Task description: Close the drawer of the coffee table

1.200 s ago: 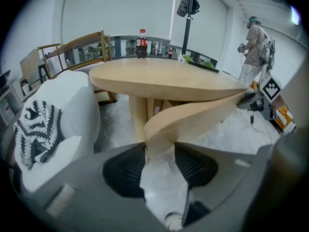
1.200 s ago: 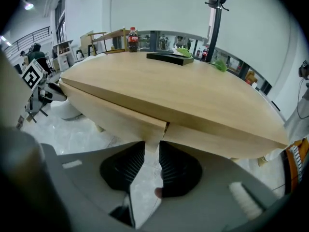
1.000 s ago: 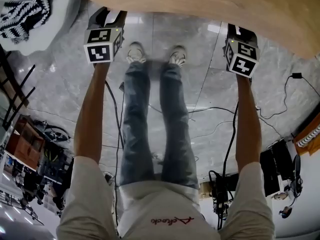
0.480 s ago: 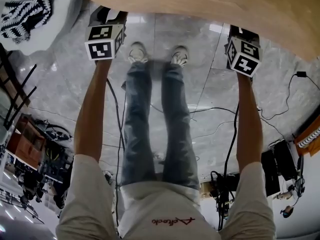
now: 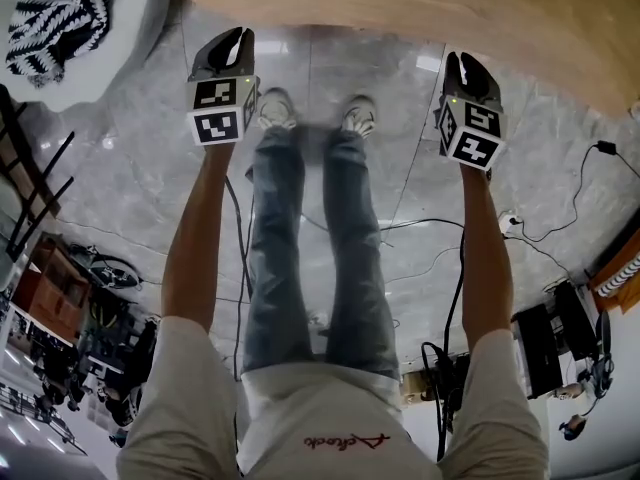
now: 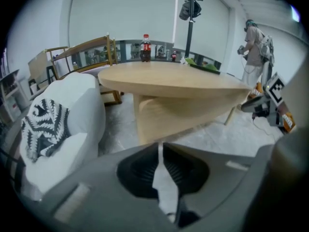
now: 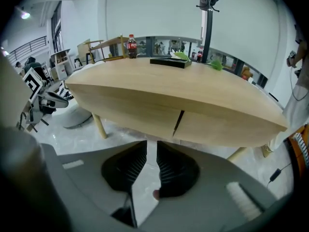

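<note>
Two grippers, one drawer to account for. Findings by view.

Head view: the left gripper and right gripper are held out at arm's length over the marble floor. Both stand just short of the coffee table, whose wooden edge runs across the top of the picture, and neither touches it. No drawer projects from that edge.

Left gripper view: the jaws have just been closing and now stand nearly together, with only a sliver of floor showing between them. Nothing is held. The table lies ahead and apart from the tips. Its near side shows no panel standing out, though the front face is seen at a slant here.

Right gripper view: the jaws have also just been closing. They stand a narrow gap apart and are empty, with bare floor visible through the gap. Directly ahead is the table's front face, split by one dark vertical seam. The drawer is taken to be the panel left of that seam, and the pictures do not confirm this. It sits level with its neighbour, with no step or overhang.

Assessment: the drawer appears fully pushed home, so the closing is judged complete. All that remains is to draw both tools clear.
</note>
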Motion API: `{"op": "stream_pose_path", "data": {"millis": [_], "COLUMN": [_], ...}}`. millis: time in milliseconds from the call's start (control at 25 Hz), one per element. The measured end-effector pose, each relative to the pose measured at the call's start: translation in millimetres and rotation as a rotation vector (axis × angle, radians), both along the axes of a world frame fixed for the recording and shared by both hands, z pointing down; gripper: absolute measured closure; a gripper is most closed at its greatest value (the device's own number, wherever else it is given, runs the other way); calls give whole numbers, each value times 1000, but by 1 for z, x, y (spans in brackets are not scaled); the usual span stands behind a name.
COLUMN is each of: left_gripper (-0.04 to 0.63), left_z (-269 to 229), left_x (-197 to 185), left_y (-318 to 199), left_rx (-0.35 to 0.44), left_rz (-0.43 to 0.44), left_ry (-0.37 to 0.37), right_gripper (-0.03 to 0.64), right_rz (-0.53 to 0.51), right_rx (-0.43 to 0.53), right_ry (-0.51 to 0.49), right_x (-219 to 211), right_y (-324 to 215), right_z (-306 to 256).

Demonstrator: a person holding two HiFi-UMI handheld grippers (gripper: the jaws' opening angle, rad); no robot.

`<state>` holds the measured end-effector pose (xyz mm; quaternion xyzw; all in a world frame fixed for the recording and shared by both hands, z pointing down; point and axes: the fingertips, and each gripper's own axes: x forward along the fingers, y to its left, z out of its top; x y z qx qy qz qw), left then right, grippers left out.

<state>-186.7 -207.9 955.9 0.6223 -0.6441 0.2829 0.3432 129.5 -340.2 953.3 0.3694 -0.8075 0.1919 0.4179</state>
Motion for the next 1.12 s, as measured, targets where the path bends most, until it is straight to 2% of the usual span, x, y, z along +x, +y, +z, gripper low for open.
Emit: {"op": "stream_pose_path", "data": {"millis": [80,200,400,520,800,1120], "left_gripper": [592,592,592,592,594,594], "left_z": [-3,-5,-26,-52,-141,-277], "left_x": [8,22,41,44,34,20], "left_y": [10,25,46,50,57,40], "left_rx": [2,0,21,59,176,338], "left_rz": [10,26,49,50,14,28], "left_ry": [6,29,64,72,108,48], "right_gripper": [566,611,611,611,612,612], "right_rz": [-2,1,6,9,-35,-61], "right_rx": [-2,-2,-4,11,62,196], "right_ry": [-8,-22,-61,-81,-125,-217], "right_x": [-2,-5,-11,-15,-35,-62], "right_y": [9,23,45,49,63,53], "right_z": [-3,-10,-33,-53,-132,-264]}}
